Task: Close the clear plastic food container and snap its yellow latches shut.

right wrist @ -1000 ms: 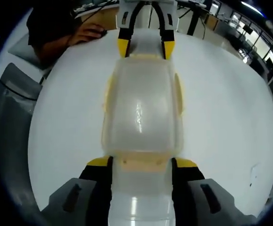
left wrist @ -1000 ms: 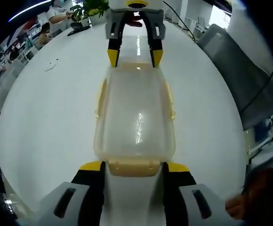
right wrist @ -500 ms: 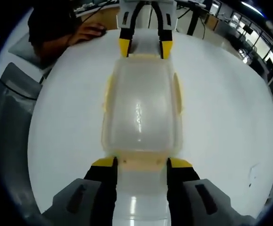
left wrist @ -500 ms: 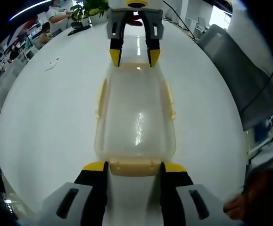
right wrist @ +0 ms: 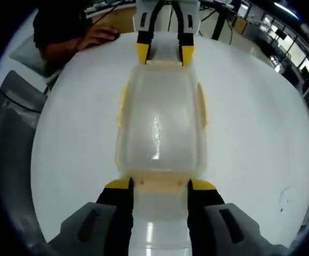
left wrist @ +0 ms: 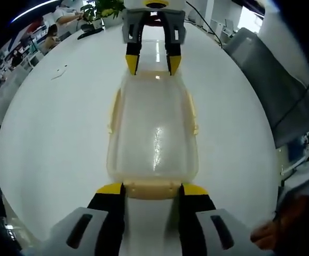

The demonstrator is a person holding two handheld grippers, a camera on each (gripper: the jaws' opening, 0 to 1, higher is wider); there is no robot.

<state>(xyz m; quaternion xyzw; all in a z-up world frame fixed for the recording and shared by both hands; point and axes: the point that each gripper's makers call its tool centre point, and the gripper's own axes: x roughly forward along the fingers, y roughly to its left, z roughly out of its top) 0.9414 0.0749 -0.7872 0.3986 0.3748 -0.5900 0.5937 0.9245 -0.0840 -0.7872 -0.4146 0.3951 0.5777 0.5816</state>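
Observation:
The clear plastic food container (left wrist: 154, 128) lies lengthwise on the white table (left wrist: 53, 133), its lid on. Pale yellow side latches (left wrist: 113, 109) lie flat against its long sides. My left gripper (left wrist: 152, 188) is at the near end, its yellow-tipped jaws pressed against both ends of the yellow end latch (left wrist: 152, 193). At the far end my right gripper (left wrist: 151, 64) grips the opposite latch the same way. In the right gripper view the container (right wrist: 159, 122) runs from my right gripper (right wrist: 160, 184), shut on its end latch (right wrist: 160, 188), up to the left gripper (right wrist: 164, 53).
A grey chair (left wrist: 271, 80) stands past the table's right edge, and shows as the grey chair (right wrist: 10, 106) in the right gripper view. A person's hand (right wrist: 98, 37) rests on the far table edge. A potted plant (left wrist: 103, 8) and a small scrap (left wrist: 58, 74) lie further off.
Both pairs of jaws have narrowed, coming in against the ends of the two end latches. The container has stayed in place.

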